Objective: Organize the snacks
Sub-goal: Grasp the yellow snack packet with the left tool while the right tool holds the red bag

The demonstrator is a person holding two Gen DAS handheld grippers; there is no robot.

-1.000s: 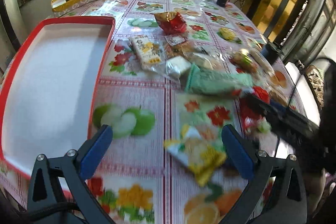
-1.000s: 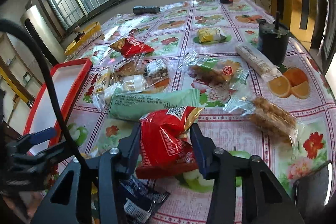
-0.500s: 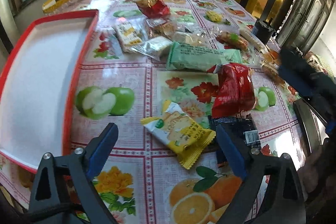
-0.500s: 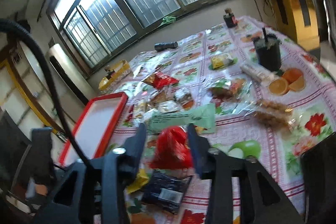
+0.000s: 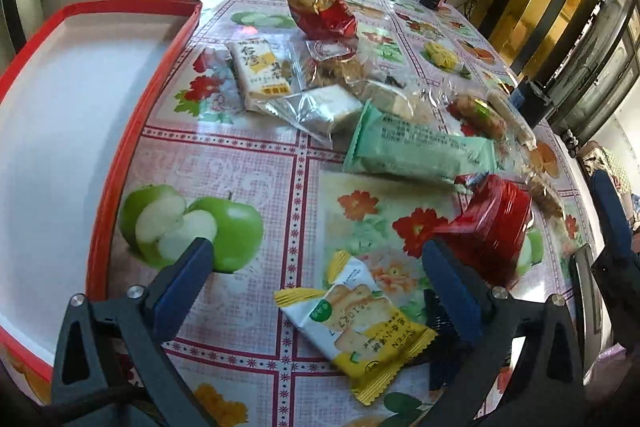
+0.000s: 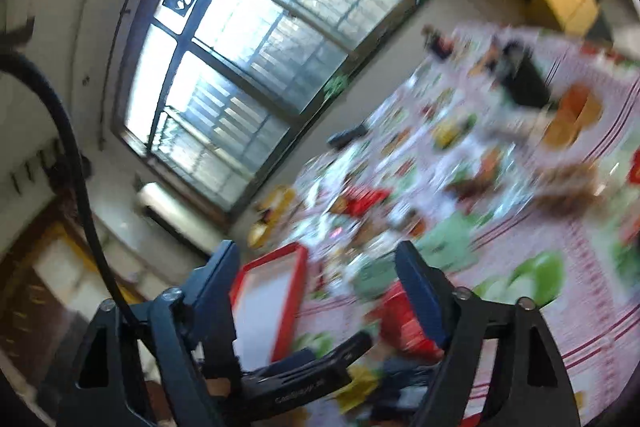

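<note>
Left wrist: yellow cracker packet (image 5: 356, 327) flat, long axis diagonal, between wide-apart left fingers (image 5: 180, 283); right fingers (image 6: 420, 291) apart, empty.

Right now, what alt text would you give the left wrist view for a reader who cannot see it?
The open left claw hovers over a yellow-and-white cracker packet on a fruit-print tablecloth. An empty red-rimmed tray lies to its left, a red snack bag to its right, more wrapped snacks beyond.
</note>
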